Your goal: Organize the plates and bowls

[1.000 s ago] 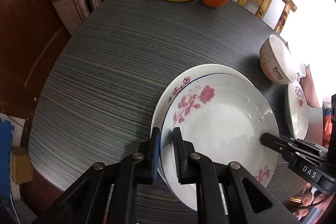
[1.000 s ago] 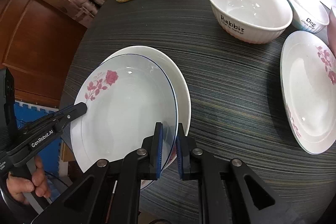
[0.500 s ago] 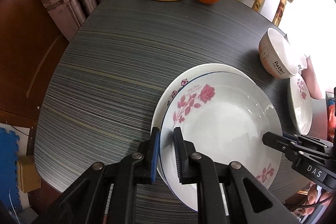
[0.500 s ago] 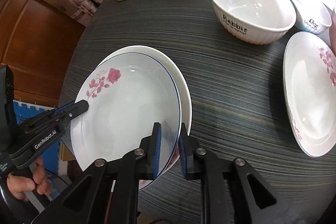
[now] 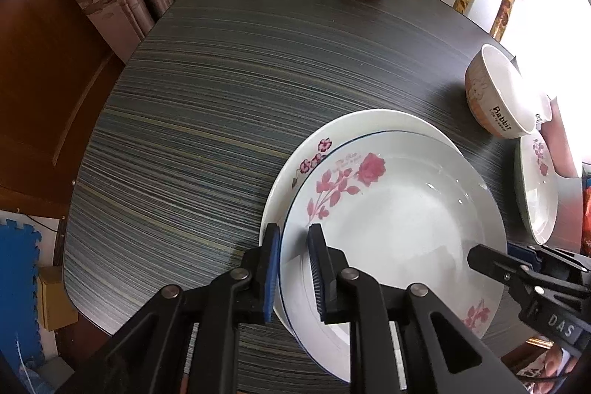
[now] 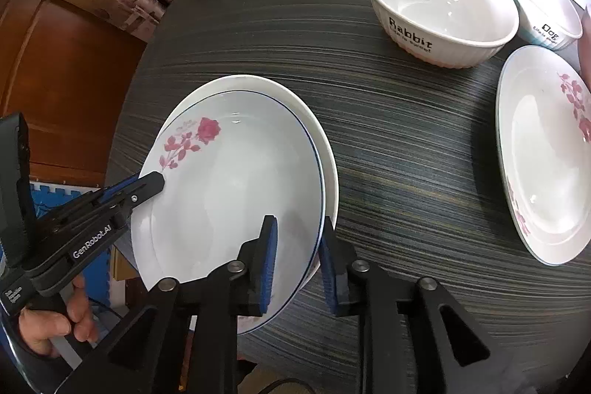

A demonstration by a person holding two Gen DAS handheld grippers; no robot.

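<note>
Dark table carries 2 stacked plates; top plate sits on lower plate. Left gripper and right gripper straddle its rim, jaws just opening, pads released.

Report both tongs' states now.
Left tongs: open, just opening, straddling the rim of the white rose-patterned plate.
Right tongs: open, just opening, straddling its opposite rim.

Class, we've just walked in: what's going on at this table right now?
A person holds a gripper in each hand at opposite rims of a rose-printed plate stacked on a second plate. The left gripper and right gripper have just been opening, each straddling the rim with a gap. Two bowls and another plate wait nearby.
</note>
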